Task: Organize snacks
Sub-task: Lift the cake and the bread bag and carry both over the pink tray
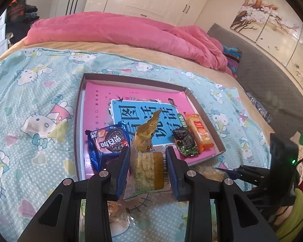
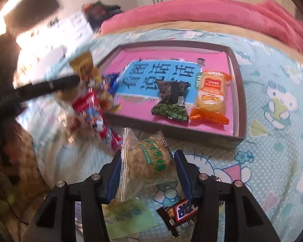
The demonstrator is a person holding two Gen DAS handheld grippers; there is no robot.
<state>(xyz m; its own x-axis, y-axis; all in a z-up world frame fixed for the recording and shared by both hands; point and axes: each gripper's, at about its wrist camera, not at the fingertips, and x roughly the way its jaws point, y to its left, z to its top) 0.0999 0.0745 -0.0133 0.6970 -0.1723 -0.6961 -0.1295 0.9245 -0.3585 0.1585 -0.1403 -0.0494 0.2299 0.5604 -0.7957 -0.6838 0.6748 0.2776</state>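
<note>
Fingers (image 1: pixel 121 169) pinch yellow packet (image 1: pixel 149 165); tray (image 1: pixel 135 78) holds orange snack (image 1: pixel 200 131).

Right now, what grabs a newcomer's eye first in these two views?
The shallow box with its loud pink and blue lining, mid-bed on the cartoon-cat sheet, already holding a few snacks. Then each gripper's catch: a yellow-topped packet between the left gripper fingers, a clear-wrapped rice cracker between the right gripper fingers.
</note>
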